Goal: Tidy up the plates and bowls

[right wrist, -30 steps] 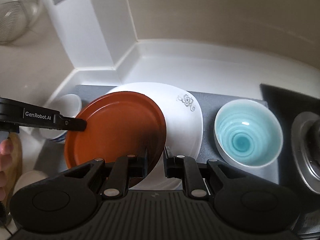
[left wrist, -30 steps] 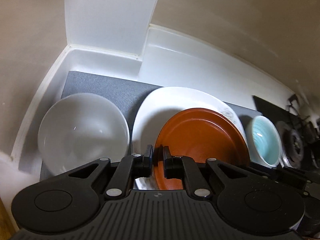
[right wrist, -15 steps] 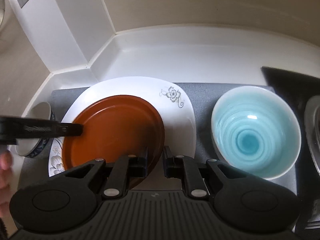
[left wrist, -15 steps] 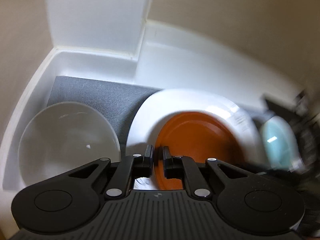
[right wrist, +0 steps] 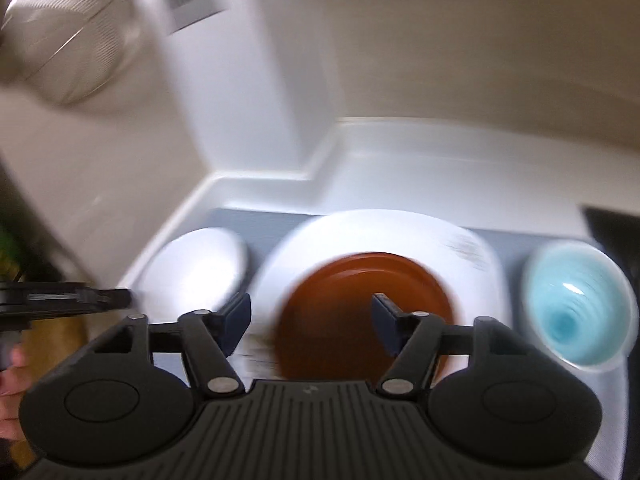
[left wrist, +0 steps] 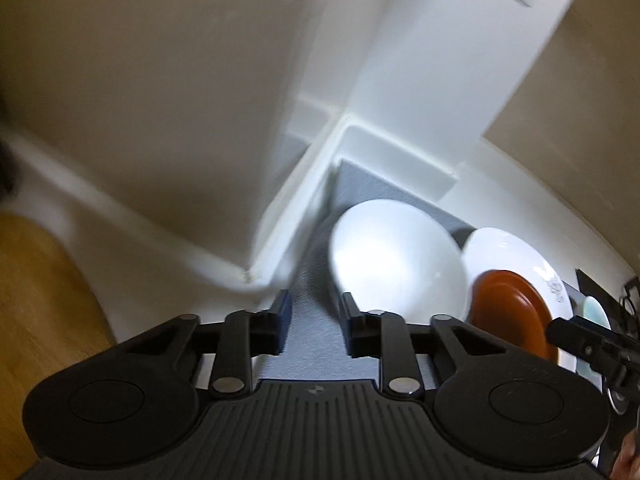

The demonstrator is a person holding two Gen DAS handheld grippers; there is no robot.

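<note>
A brown plate [right wrist: 366, 304] rests on a larger white flowered plate [right wrist: 400, 232] on the grey mat [right wrist: 256, 224]. A white bowl [right wrist: 196, 268] sits left of them and a light blue bowl [right wrist: 576, 304] right. My right gripper [right wrist: 311, 316] is open and empty, above the brown plate's near side. My left gripper [left wrist: 314, 322] is open and empty over the mat, left of the white bowl [left wrist: 394, 260]. In the left wrist view the brown plate [left wrist: 508, 308] and white plate [left wrist: 516, 248] lie to the right. Both views are blurred.
White counter walls [right wrist: 360, 160] and a pillar [right wrist: 276, 92] close off the back corner. A metal strainer [right wrist: 68, 36] hangs at upper left. A wooden surface [left wrist: 40, 312] lies at the left. A dark stove edge [right wrist: 612, 224] is at the right.
Both grippers have opened and let go of the brown plate, which now lies on the white plate. The left gripper has swung left and back; the right has pulled back.
</note>
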